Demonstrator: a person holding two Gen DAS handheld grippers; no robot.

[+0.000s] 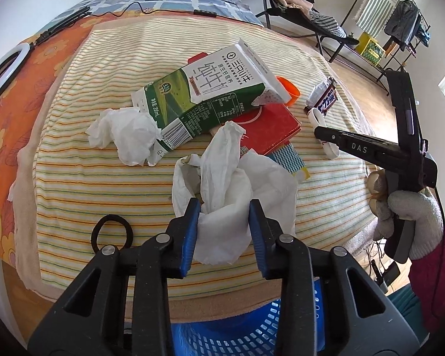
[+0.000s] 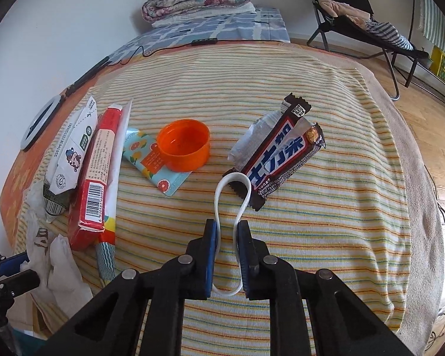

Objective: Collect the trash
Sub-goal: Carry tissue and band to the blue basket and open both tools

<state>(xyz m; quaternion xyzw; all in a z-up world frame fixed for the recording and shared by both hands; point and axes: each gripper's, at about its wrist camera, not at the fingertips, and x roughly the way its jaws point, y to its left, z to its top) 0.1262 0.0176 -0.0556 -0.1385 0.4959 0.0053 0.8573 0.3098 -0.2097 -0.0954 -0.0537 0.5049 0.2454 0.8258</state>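
Your L gripper (image 1: 224, 231) is clamping tissue (image 1: 228, 190) over the blue basket (image 1: 246, 329), while only the R view shows your R gripper (image 2: 226, 255) pinching the white band (image 2: 233, 190).

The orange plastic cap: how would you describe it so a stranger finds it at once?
On the striped yellow cloth, look beyond the right gripper, left of the dark chocolate bar wrapper. The orange plastic cap sits open side up on a pale fruit-printed packet. It is the only round orange thing there.
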